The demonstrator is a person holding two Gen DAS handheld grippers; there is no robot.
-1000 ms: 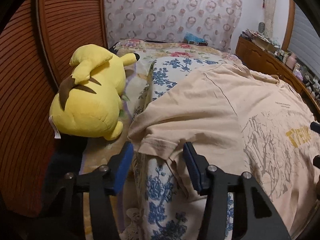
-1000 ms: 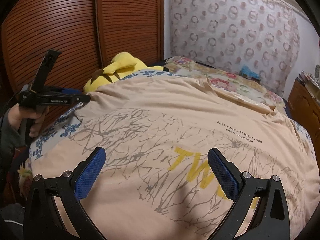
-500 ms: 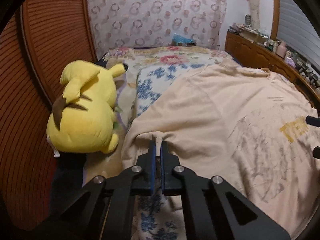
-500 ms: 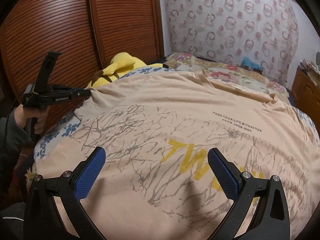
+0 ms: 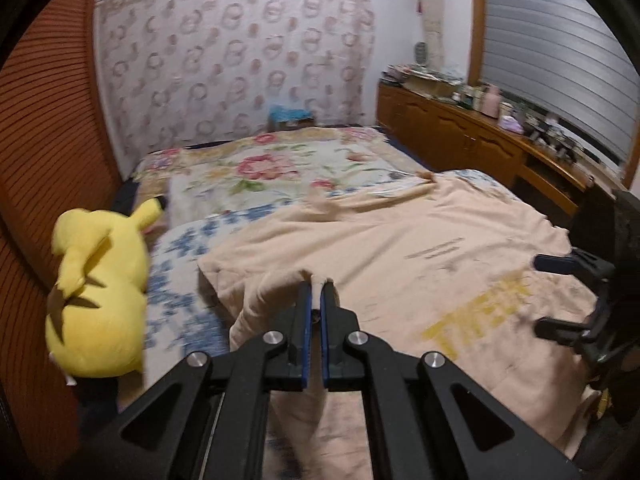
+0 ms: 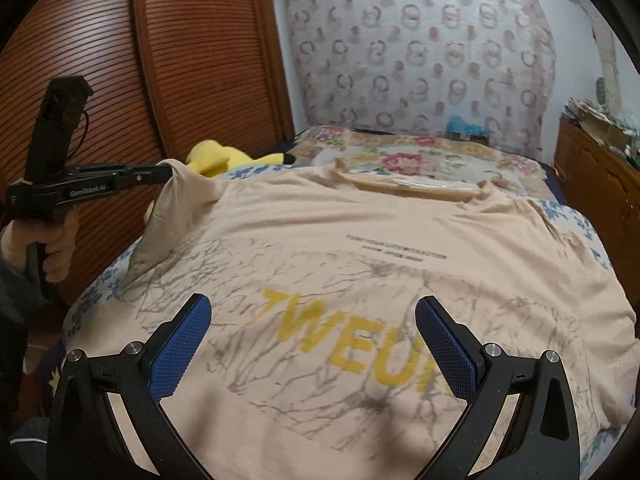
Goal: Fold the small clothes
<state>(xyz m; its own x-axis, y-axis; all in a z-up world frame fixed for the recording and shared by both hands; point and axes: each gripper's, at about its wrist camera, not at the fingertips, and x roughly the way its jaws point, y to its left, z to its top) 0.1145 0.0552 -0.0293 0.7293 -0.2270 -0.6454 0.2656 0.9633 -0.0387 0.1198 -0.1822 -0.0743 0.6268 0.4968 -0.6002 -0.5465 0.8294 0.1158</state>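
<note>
- Bedroom scene: a bed (image 5: 280, 168) with a floral cover fills the middle, under a wall hanging printed with rings.
- Slatted wooden doors (image 6: 192, 60) stand along the left; a wooden dresser (image 5: 472, 140) crowded with small items runs along the right.
- Spread front-up over the bed lies a peach T-shirt (image 6: 360, 248), with grey branch print, yellow letters and a small line of dark text, its collar toward the far end.
- The shirt rests on a blue-flowered cloth (image 5: 184, 280) that shows along its left and right edges.
- A yellow plush toy (image 5: 96, 292) lies at the bed's left side, beside the shirt and against the doors.
- The left gripper (image 5: 315, 292) has its blue pads pressed together on the shirt's left sleeve, a pinch of fabric sticking up between them.
- In the right wrist view that sleeve is raised off the bed into a peak at the gripper's tip, fabric draping down from it to the shirt body.
- A hand (image 6: 56, 244) in a dark sleeve grips the left tool's handle.
- The right gripper (image 6: 312, 340) hovers over the shirt's lower front, near the yellow letters, fingers spread wide with nothing between them.
- Its blue pads (image 6: 180, 348) do not appear to touch the fabric.
</note>
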